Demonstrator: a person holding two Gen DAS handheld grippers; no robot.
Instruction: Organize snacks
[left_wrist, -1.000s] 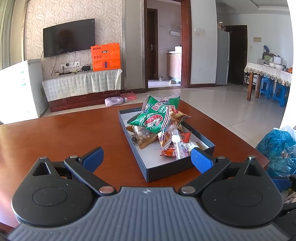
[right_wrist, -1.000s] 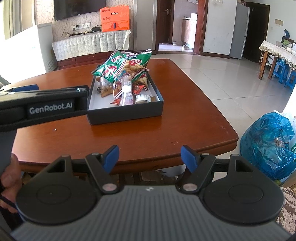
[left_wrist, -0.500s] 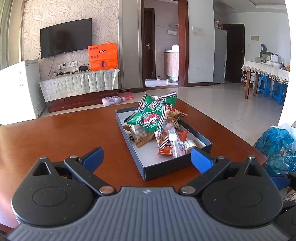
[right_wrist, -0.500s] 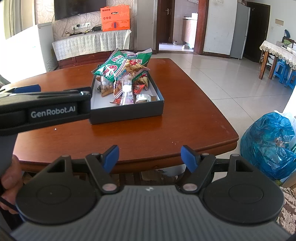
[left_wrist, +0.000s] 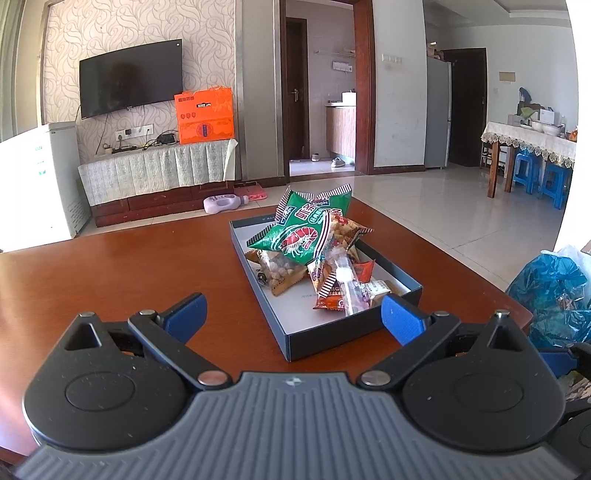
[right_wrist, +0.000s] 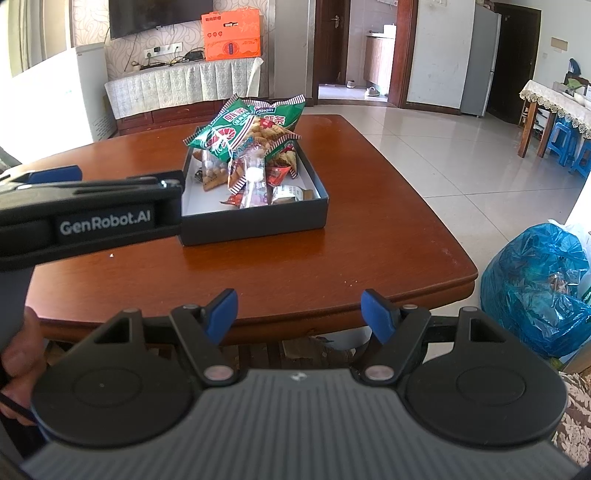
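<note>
Your left tool and right tool both gape wide, empty, low in frame; snack box sits mid-bench.

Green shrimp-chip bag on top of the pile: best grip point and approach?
Take the green shrimp-chip bag by its crimped striped top edge, which sticks up clear of the other snacks in the dark box. Come from above, probably with the open left gripper; the flat seam is thin enough to pinch, while the puffed body would likely slip.
</note>
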